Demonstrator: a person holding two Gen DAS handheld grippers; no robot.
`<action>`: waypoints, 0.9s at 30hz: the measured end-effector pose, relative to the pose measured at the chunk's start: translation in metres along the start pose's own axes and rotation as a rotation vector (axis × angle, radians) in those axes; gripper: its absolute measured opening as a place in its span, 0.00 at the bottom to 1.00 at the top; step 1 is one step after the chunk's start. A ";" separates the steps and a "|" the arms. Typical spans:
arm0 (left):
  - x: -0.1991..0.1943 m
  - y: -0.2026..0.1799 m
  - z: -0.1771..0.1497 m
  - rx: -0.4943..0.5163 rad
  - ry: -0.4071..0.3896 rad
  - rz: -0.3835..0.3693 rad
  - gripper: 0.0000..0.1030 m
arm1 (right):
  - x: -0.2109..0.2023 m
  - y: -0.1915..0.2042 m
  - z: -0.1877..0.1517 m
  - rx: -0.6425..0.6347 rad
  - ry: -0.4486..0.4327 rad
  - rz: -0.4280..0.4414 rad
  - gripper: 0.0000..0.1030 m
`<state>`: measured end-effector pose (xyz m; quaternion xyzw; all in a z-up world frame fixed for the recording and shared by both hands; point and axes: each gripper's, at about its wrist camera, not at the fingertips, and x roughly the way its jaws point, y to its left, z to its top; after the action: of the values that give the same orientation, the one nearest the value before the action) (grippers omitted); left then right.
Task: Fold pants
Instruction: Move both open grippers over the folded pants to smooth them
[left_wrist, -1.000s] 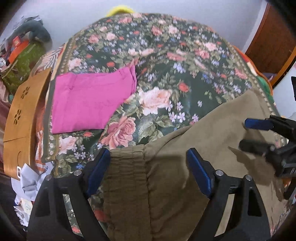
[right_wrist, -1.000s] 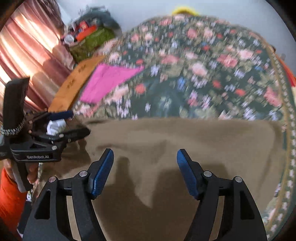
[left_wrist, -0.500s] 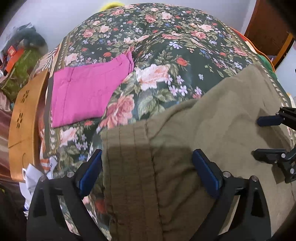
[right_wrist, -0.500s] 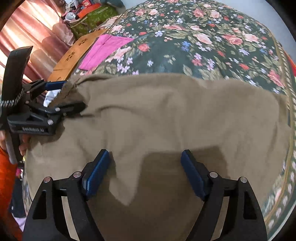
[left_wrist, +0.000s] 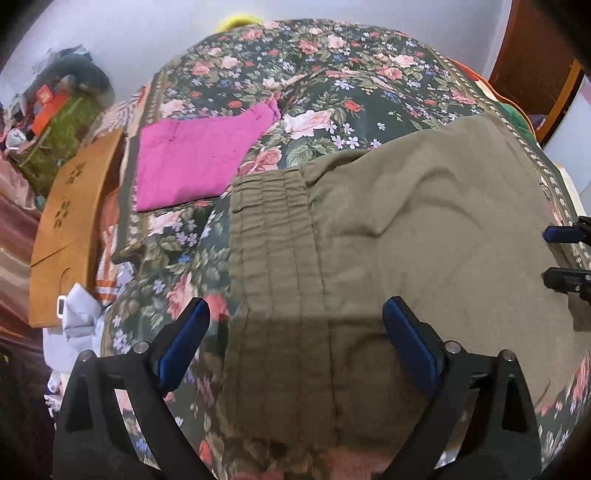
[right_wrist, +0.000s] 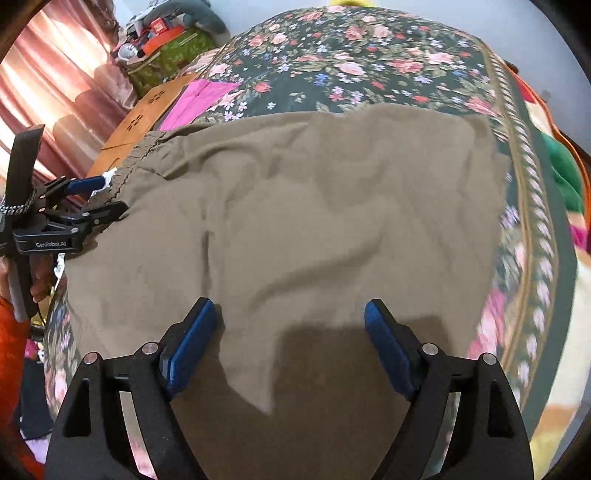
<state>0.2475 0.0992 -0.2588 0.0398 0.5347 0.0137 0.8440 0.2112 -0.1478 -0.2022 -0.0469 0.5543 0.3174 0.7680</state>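
Observation:
Olive-brown pants lie spread flat on the floral bedspread, their gathered elastic waistband at the left end. My left gripper hovers open above the waistband, pads clear of the cloth. It also shows at the left edge of the right wrist view as the left gripper, by the waistband corner. My right gripper hangs over the leg part of the pants; its jaws are opening and nothing is pinched between them. Its fingertips poke in at the right edge.
A folded pink garment lies on the bed beyond the waistband. A wooden board runs along the bed's left side, with a green bag and clutter behind it. Pink curtains hang left. A hand holds the left gripper.
Both grippers have drawn back toward the near edge of the bed, so more of the flat pants shows. The right jaws stand wider than before.

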 end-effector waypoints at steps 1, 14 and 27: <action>-0.003 0.000 -0.003 -0.007 -0.003 -0.002 0.93 | -0.002 0.000 -0.003 0.009 -0.005 -0.001 0.78; -0.033 0.013 -0.047 -0.119 -0.022 -0.044 0.94 | -0.036 -0.016 -0.059 0.101 -0.073 -0.045 0.79; -0.075 0.017 -0.065 -0.227 -0.098 -0.045 0.93 | -0.070 0.005 -0.049 0.073 -0.210 -0.059 0.80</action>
<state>0.1569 0.1144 -0.2170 -0.0674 0.4884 0.0533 0.8684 0.1552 -0.1953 -0.1578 -0.0015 0.4806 0.2775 0.8319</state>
